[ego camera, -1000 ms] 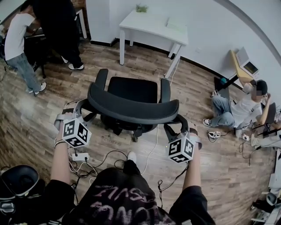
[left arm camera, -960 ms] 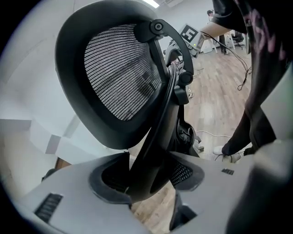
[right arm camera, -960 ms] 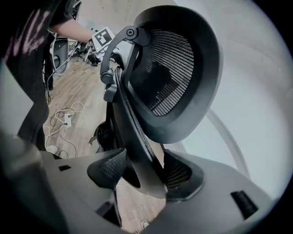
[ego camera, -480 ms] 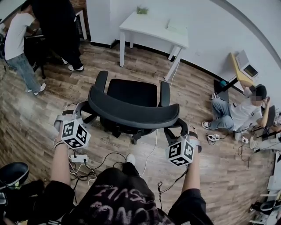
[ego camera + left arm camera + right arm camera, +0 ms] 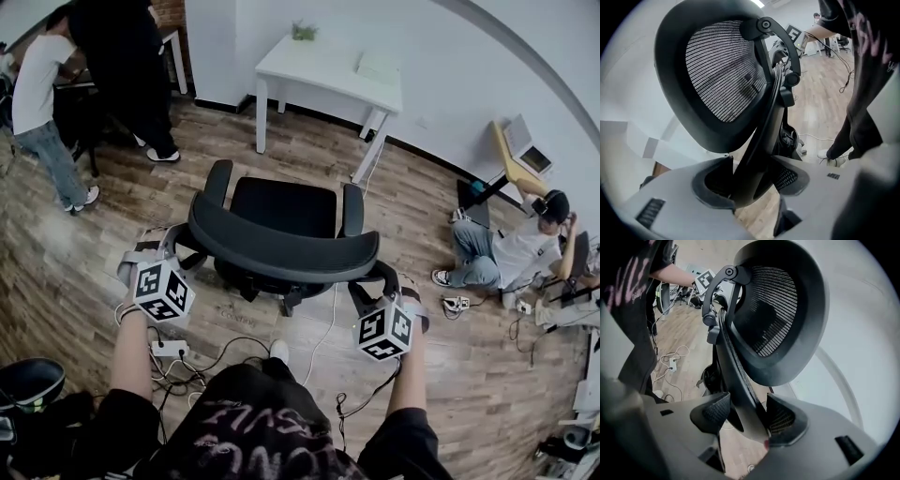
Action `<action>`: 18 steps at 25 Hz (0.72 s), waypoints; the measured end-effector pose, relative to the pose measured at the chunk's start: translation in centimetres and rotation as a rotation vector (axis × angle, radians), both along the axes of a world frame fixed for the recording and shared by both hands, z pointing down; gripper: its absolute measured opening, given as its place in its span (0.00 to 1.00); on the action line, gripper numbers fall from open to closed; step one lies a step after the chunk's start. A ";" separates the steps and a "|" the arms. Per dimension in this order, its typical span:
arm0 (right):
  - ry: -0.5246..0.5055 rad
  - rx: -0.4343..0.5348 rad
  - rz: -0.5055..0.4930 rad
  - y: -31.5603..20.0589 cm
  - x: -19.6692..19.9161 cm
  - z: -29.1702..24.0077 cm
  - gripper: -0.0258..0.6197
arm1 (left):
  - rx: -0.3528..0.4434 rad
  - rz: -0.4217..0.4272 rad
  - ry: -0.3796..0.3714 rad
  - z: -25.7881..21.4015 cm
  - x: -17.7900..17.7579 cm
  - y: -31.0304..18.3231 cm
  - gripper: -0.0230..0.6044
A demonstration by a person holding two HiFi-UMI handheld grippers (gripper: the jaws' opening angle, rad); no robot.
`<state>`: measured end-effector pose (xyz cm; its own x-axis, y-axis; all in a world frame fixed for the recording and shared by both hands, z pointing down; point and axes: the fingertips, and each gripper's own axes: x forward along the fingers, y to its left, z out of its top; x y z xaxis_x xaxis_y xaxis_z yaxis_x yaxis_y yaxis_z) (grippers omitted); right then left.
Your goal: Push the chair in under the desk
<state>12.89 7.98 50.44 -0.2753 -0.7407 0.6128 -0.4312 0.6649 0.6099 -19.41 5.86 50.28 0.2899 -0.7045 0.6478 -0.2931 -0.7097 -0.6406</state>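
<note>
A black office chair [image 5: 281, 208] stands on the wooden floor, its seat facing the white desk [image 5: 323, 64] by the far wall, with a gap of floor between them. My left gripper [image 5: 176, 246] is shut on the left end of the curved backrest [image 5: 281, 251]. My right gripper [image 5: 377, 281] is shut on its right end. In the left gripper view the mesh backrest [image 5: 719, 79] rises ahead and its frame runs down between the jaws of the left gripper [image 5: 752, 180]. The right gripper view shows the backrest [image 5: 780, 310] and the right gripper [image 5: 747, 416] clamped on its frame.
Two people [image 5: 122, 66] stand at the upper left beside another table. Another person [image 5: 511, 248] sits on the floor at the right. A power strip [image 5: 169, 349] and cables lie by my feet. A second black chair [image 5: 28, 384] is at the lower left.
The view has tipped slightly. Both grippers stay on the backrest ends, and the chair keeps about the same distance from the desk.
</note>
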 end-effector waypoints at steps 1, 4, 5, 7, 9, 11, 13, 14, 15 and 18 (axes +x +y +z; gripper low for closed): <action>0.002 0.002 0.000 -0.2 0.0 0.2 0.43 | 0.003 -0.003 -0.003 0.2 0.0 -0.2 0.44; 0.010 -0.002 0.004 -1.4 0.1 0.5 0.43 | 0.012 -0.010 -0.010 0.6 0.1 -1.5 0.44; 0.011 -0.002 0.002 -2.1 0.1 0.5 0.43 | 0.010 -0.013 -0.014 0.5 0.1 -2.2 0.44; 0.010 -0.004 -0.005 -3.8 0.0 0.0 0.43 | 0.005 -0.019 -0.022 0.1 0.0 -4.0 0.44; 0.012 -0.004 -0.010 -5.2 -0.1 -0.3 0.43 | 0.005 -0.025 -0.031 -0.1 -0.1 -5.5 0.44; 0.017 -0.003 -0.015 -6.3 -0.1 -0.2 0.42 | 0.010 -0.033 -0.041 0.0 0.0 -6.6 0.44; 0.020 -0.004 -0.026 -7.9 0.4 -0.6 0.42 | 0.010 -0.048 -0.054 -0.3 0.4 -8.3 0.44; 0.020 -0.004 -0.034 -8.9 0.6 -1.0 0.42 | 0.010 -0.059 -0.062 -0.6 0.6 -9.3 0.44; 0.021 -0.004 -0.042 -9.8 0.8 -1.2 0.42 | 0.010 -0.069 -0.069 -0.8 0.8 -10.2 0.44; 0.025 -0.005 -0.057 -11.7 0.9 -1.3 0.41 | 0.013 -0.090 -0.070 -0.8 0.9 -12.2 0.44</action>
